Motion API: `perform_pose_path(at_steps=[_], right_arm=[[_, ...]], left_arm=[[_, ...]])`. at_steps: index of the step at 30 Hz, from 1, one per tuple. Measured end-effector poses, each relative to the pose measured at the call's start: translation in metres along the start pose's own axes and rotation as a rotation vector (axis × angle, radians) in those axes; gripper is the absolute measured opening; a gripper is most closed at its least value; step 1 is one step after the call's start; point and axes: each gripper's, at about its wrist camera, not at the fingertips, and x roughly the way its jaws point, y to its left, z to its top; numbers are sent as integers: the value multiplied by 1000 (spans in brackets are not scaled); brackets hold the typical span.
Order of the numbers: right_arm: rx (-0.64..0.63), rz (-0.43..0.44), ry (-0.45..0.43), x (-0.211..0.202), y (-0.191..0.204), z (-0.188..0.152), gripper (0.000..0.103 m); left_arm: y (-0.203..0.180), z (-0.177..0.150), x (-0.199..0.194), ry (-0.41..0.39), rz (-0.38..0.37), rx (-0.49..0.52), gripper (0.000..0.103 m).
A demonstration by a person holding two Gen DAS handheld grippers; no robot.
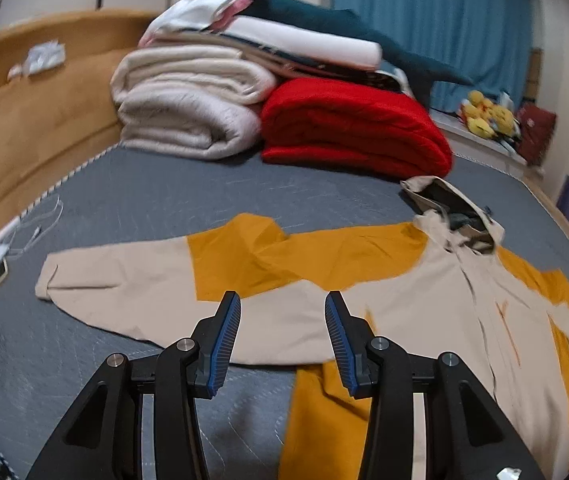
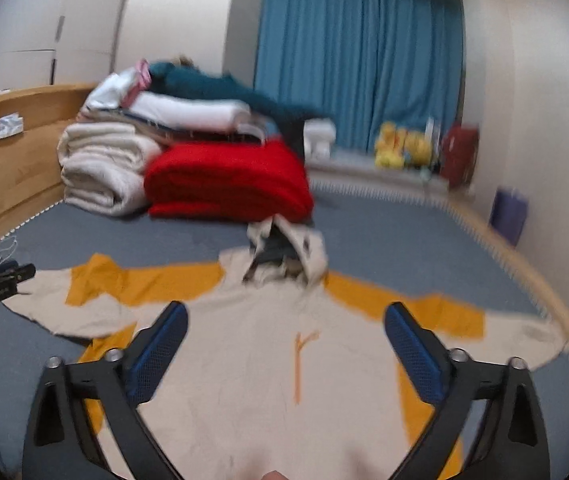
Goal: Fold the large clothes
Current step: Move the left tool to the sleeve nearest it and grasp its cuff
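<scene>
jacket [image 1: 316, 280] | left wrist view: spread flat, front up, mid-bed [image 1: 144, 200], hood [image 1: 452, 208] toward the folded blanket pile [image 1: 212, 92]; left gripper [image 1: 282, 336] fingers parted, pinching nothing | right wrist view: right gripper [image 2: 286, 344] fingers wide apart, empty, above the jacket's chest | progress: both sleeves still out, no fold made, all folding left

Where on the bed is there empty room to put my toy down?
There is bare grey bed between the spread-out jacket and the red blanket, and more in front of the jacket's sleeve, near the left gripper. The far end is crowded with stacked bedding.
</scene>
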Motion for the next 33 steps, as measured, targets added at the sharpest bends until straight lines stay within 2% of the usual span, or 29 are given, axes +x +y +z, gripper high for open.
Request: perform_pose_path(at_steps=[3, 7, 10, 14, 18, 20, 22, 25, 29, 33], right_arm=[[8, 6, 26, 19, -7, -4, 75], [28, 15, 52, 36, -15, -10, 52], [27, 20, 52, 41, -18, -13, 48], [7, 22, 49, 49, -17, -14, 48], [18, 55, 87, 64, -18, -14, 50], [30, 60, 100, 72, -19, -14, 57], [44, 68, 108, 79, -22, -16, 69], [49, 68, 130, 89, -23, -18, 78], [45, 53, 155, 99, -20, -22, 79], [59, 34, 181, 107, -20, -27, 79]], left_arm=[[22, 0, 19, 66, 1, -43, 41], [59, -9, 47, 144, 35, -143, 40], [93, -16, 70, 190, 89, -213, 37], [136, -23, 87, 212, 125, -310, 37], [179, -27, 96, 226, 121, -437, 37], [197, -26, 99, 228, 118, -493, 38], [217, -24, 103, 223, 125, -546, 40], [250, -29, 109, 214, 153, -629, 43], [286, -48, 120, 241, 177, -743, 43], [309, -64, 130, 259, 180, -810, 43]])
